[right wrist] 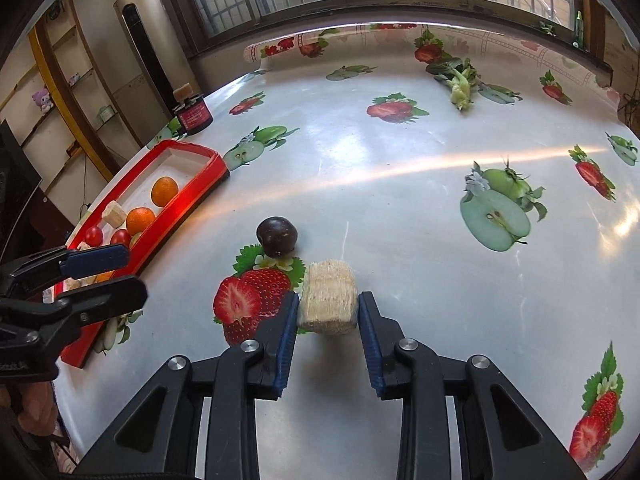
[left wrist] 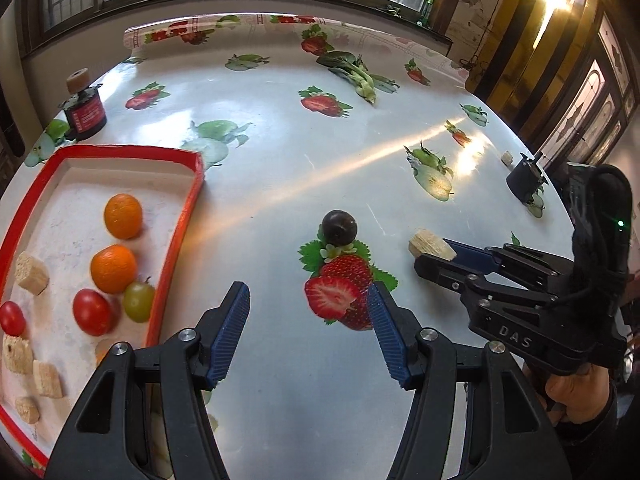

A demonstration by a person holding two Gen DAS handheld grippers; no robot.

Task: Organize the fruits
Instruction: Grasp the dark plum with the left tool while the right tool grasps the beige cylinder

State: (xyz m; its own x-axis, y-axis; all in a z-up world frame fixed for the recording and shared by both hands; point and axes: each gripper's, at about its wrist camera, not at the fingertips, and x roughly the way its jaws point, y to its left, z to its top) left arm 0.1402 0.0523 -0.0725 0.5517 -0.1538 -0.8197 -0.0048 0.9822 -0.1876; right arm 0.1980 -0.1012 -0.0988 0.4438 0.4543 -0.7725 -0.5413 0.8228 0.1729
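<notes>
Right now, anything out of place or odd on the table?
Yes. A leafy green vegetable lies loose at the far side, not a fruit. A dark plum sits outside the red tray. A small pale block is perched atop the black jar. The right hand-held gripper brackets a pale cut chunk.

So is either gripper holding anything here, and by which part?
The right gripper brackets the pale fibrous chunk by its two opposite flat sides; whether both pads press it cannot be told. The left gripper is open and holds nothing.
</notes>
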